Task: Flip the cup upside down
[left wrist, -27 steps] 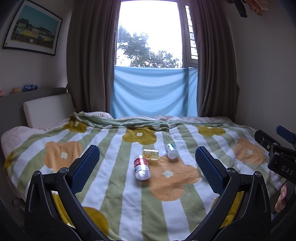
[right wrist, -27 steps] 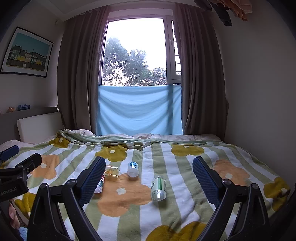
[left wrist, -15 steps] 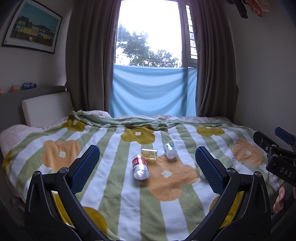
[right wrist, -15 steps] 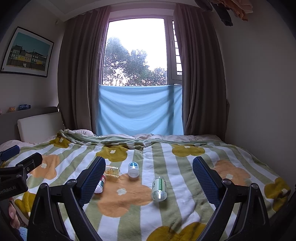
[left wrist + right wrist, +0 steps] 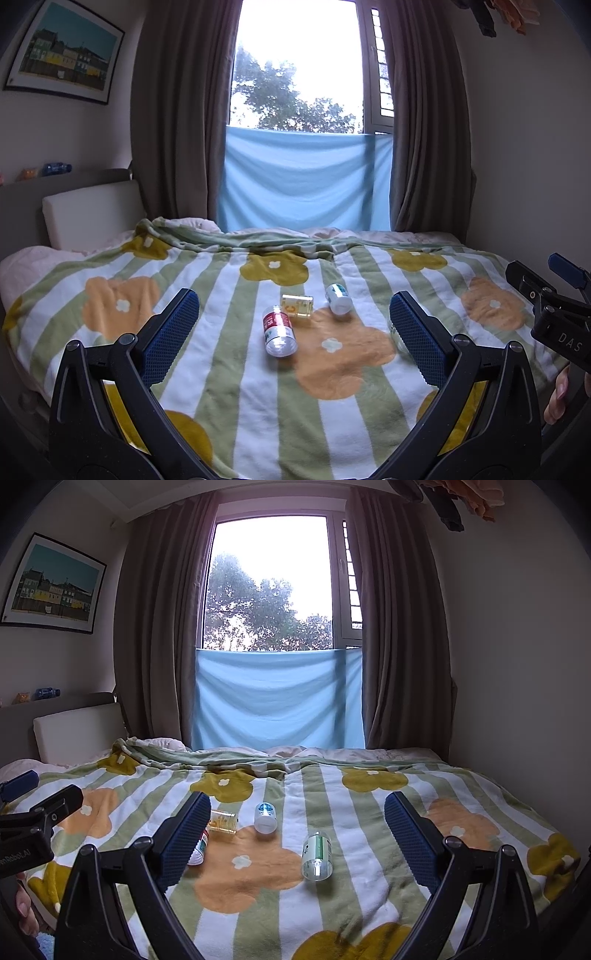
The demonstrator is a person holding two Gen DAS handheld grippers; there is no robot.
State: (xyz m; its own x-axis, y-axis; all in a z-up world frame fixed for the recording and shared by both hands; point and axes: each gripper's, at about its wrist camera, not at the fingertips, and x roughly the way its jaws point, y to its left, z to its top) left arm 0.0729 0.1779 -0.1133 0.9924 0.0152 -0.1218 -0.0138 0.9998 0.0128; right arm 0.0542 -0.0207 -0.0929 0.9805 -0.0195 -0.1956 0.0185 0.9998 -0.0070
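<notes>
**Approach not yet begun: four cups lie on the bed**

Both claws hang released, jaws spread wide and empty, well short of the cups. The left claw (image 5: pixel 293 328) faces a red-labelled clear cup (image 5: pixel 279 329) lying on its side on the soft, striped floral blanket (image 5: pixel 258 406); the right claw (image 5: pixel 295 834) faces a green-labelled one (image 5: pixel 316 856). A yellowish cup (image 5: pixel 297 305) and a blue-capped one (image 5: pixel 338 298) lie beyond. The next move likely calls for closing in on one smooth cylinder and gripping across its sides.

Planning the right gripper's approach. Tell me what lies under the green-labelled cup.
The green-labelled cup lies on its side on the floral blanket, across a green stripe beside an orange flower. The blanket directly beneath it is covered.
</notes>
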